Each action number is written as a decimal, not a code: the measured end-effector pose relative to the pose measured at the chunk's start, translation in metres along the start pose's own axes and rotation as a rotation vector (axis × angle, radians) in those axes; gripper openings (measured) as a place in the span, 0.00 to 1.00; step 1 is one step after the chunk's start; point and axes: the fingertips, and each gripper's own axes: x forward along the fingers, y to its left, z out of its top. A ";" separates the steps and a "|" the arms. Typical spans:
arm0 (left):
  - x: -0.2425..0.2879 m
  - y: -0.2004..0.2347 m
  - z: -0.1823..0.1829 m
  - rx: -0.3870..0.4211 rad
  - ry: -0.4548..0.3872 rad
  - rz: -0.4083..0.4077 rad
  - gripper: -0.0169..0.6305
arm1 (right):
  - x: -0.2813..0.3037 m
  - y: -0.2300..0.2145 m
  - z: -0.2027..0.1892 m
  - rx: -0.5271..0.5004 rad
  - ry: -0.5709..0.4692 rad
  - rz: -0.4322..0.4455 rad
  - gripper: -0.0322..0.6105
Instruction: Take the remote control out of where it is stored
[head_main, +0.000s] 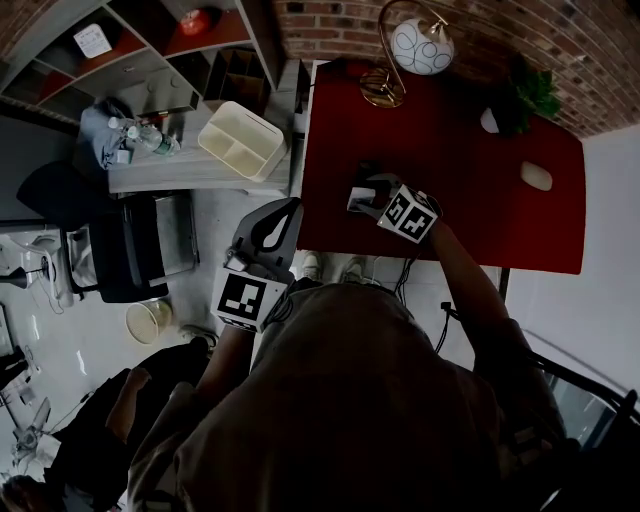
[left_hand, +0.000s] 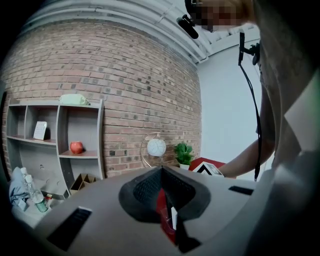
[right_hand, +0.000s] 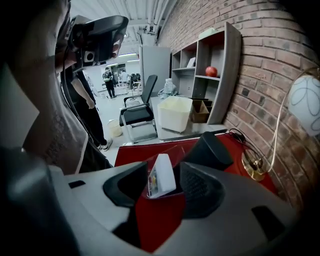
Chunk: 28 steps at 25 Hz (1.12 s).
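Red tabletop (head_main: 470, 190) is shown in the head view, the right gripper (head_main: 370, 195) over it, the left gripper (head_main: 290, 210) beyond its edge. In the left gripper view, jaws are pressed together, empty. In the right gripper view, the white remote control (right_hand: 161, 175) is seen tilted between parted jaws, unclamped; it could be toppled by an off-centre squeeze.

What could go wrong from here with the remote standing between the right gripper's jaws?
The remote control stands tilted between the jaws of the right gripper, so closing may catch an edge and let it twist or slip. The black object close beside it on the red table might get knocked.
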 end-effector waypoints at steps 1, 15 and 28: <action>0.000 0.000 -0.001 -0.002 0.004 0.000 0.04 | 0.002 0.001 -0.001 0.002 0.010 0.014 0.35; 0.005 0.001 -0.007 -0.014 0.028 0.004 0.04 | 0.029 0.016 -0.009 0.014 0.049 0.097 0.35; 0.006 -0.005 -0.010 -0.019 0.035 0.002 0.04 | 0.034 0.012 -0.018 0.096 0.069 0.094 0.20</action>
